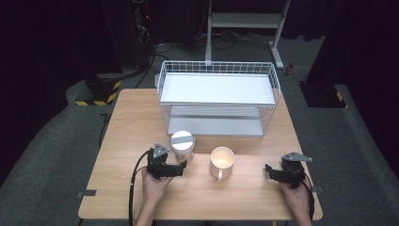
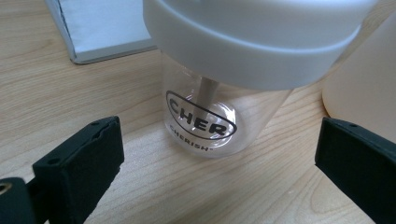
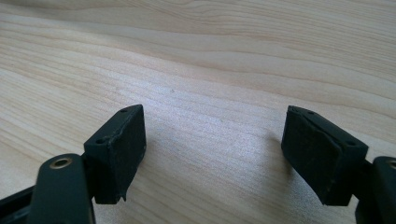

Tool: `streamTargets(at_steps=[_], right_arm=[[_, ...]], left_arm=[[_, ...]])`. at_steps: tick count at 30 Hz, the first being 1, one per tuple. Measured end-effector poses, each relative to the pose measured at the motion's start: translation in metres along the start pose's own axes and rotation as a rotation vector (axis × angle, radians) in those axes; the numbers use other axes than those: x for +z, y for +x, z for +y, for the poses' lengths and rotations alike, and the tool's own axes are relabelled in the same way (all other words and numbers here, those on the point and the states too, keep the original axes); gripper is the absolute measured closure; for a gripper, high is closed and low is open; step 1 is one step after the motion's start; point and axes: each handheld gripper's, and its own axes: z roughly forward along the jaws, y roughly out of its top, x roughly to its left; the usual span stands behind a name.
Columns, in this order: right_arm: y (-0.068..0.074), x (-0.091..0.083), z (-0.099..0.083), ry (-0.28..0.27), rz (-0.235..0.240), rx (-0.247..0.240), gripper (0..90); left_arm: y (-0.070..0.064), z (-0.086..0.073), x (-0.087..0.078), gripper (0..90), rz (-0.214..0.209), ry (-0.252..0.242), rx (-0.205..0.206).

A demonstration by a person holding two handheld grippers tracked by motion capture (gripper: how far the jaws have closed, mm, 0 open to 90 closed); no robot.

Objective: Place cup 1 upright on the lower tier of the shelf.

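Jar (image 2: 219, 116), lidded, clear and empty, sits between released left tool (image 2: 219, 158); right tool (image 3: 212, 154) also released.

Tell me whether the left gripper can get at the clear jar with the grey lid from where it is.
Probably yes. The left gripper is open, its jaws standing either side of the jar with bare table between; the cream mug stands close beside.

1. The clear jar (image 1: 182, 146) stood upright on the table (image 1: 131, 127), capped by a grey lid (image 2: 252, 42).
2. Black lettering reading "CHER" over "CHERISH" marked its transparent wall.
3. It stood just beside a cream mug (image 1: 222, 161), in front of the wire rack (image 1: 219, 96).
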Motion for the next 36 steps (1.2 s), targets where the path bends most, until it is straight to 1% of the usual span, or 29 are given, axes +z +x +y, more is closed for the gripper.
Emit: streamTargets(at_steps=[1,5,8,11,15,20,22,24,26,30,33,36], right_arm=[[0.0,0.0,0.0,0.0,0.0,0.0,22.2],[0.0,0.0,0.0,0.0,0.0,0.0,22.2],[0.0,0.0,0.0,0.0,0.0,0.0,22.2],[0.0,0.0,0.0,0.0,0.0,0.0,22.2],[0.0,0.0,0.0,0.0,0.0,0.0,22.2],[0.0,0.0,0.0,0.0,0.0,0.0,22.2],[0.0,0.0,0.0,0.0,0.0,0.0,22.2],[0.0,0.0,0.0,0.0,0.0,0.0,22.2],[0.0,0.0,0.0,0.0,0.0,0.0,22.1],[0.0,0.0,0.0,0.0,0.0,0.0,22.2],[0.0,0.0,0.0,0.001,0.0,0.002,22.2],[0.0,0.0,0.0,0.001,0.0,0.001,22.2]], left_arm=[[-0.001,0.001,0.003,1.8,0.002,0.007,0.012],[-0.003,0.005,0.005,2.0,0.0,0.001,0.013],[-0.004,0.009,0.007,2.1,-0.003,-0.002,0.021],[-0.004,0.01,0.009,3.0,-0.005,-0.015,0.014],[-0.003,0.01,0.012,3.4,-0.001,-0.013,0.015],[-0.003,0.011,0.014,4.8,0.0,-0.023,0.01],[-0.004,0.014,0.015,4.5,0.0,-0.015,0.025],[-0.005,0.015,0.015,4.4,-0.003,-0.017,0.024],[-0.006,0.018,0.017,4.2,0.003,-0.015,0.032],[-0.006,0.019,0.021,3.8,0.005,-0.014,0.034],[-0.006,0.02,0.022,4.2,0.001,-0.019,0.026],[-0.005,0.02,0.023,8.8,-0.003,-0.027,0.023]])
